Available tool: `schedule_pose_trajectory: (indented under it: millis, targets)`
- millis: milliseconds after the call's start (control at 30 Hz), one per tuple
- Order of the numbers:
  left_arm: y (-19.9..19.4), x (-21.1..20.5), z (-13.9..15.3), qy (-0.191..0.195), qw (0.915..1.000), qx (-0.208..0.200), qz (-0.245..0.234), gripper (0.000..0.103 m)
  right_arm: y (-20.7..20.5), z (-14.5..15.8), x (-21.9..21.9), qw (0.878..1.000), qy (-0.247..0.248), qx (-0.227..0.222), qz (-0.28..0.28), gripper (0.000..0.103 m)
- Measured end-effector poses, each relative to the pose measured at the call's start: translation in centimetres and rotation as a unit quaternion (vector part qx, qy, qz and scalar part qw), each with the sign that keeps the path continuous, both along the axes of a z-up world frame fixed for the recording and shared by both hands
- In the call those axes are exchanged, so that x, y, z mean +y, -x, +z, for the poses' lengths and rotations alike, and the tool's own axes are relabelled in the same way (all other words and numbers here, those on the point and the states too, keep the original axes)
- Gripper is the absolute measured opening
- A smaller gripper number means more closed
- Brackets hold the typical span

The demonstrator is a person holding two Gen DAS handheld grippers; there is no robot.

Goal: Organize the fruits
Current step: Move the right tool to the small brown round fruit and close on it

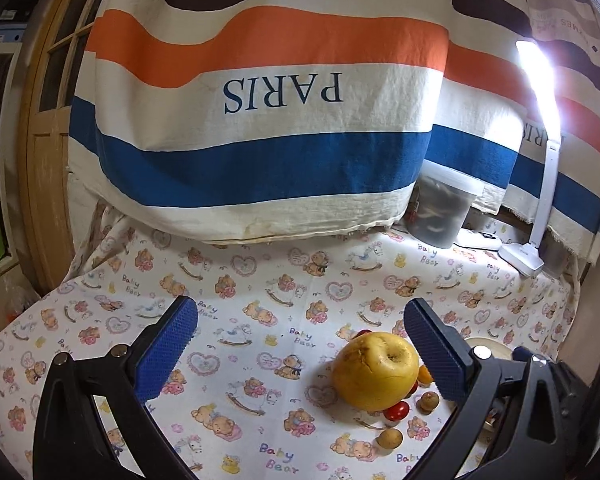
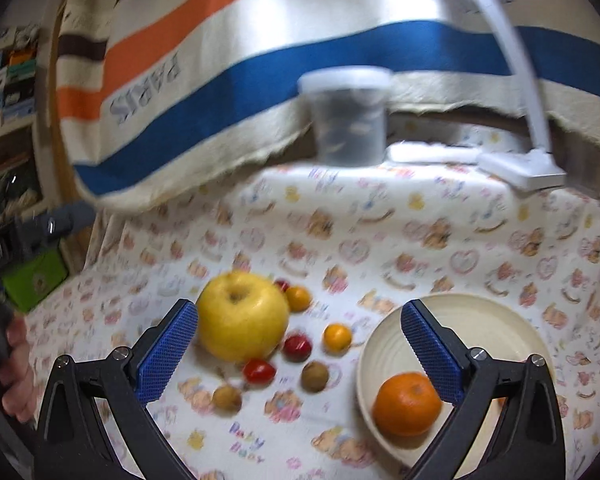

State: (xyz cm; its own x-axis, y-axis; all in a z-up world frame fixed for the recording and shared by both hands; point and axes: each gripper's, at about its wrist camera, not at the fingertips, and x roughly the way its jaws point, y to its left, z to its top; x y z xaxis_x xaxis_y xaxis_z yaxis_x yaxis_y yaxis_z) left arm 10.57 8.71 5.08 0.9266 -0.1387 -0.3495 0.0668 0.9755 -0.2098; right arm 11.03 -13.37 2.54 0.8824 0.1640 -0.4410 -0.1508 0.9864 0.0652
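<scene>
A big yellow apple (image 2: 242, 316) (image 1: 374, 370) lies on the bear-print cloth among small fruits: red ones (image 2: 298, 347), small orange ones (image 2: 337, 337) and brown round ones (image 2: 314, 376). A cream bowl (image 2: 496, 320) at the right holds one orange mandarin (image 2: 407, 404). My right gripper (image 2: 300, 344) is open above the small fruits, with nothing between its blue pads. My left gripper (image 1: 300, 348) is open too; the apple lies just inside its right finger without touching. A brown fruit (image 1: 390, 438) and a red one (image 1: 396, 411) lie below the apple.
A striped "PARIS" cloth (image 1: 260, 120) hangs behind the table. At the back stand a lidded plastic tub (image 2: 350, 116) and a white desk lamp (image 2: 524, 168). A hand (image 2: 16, 368) holding the other gripper shows at the left edge of the right wrist view.
</scene>
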Motion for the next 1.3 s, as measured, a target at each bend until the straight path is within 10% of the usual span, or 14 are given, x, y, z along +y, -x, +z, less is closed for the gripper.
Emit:
schedule_pose_trajectory:
  millis: [467, 833, 1300]
  targets:
    - [-0.5, -0.6, -1.2, 0.001, 0.9999, 0.012, 0.009, 0.103, -0.9, -2.4, 1.4, 0.995, 0.009, 0.073, 0.065, 0.084]
    - [-0.6, -1.4, -1.6, -0.022, 0.9997, 0.01, 0.01, 0.103, -1.7, -4.5, 2.7, 0.986, 0.026, 0.132, 0.099, 0.047]
    - [-1.0, -0.7, -1.9, 0.001, 0.9996, 0.022, 0.019, 0.103, -2.9, -5.4, 2.2, 0.978, -0.011, 0.173, 0.116, 0.044]
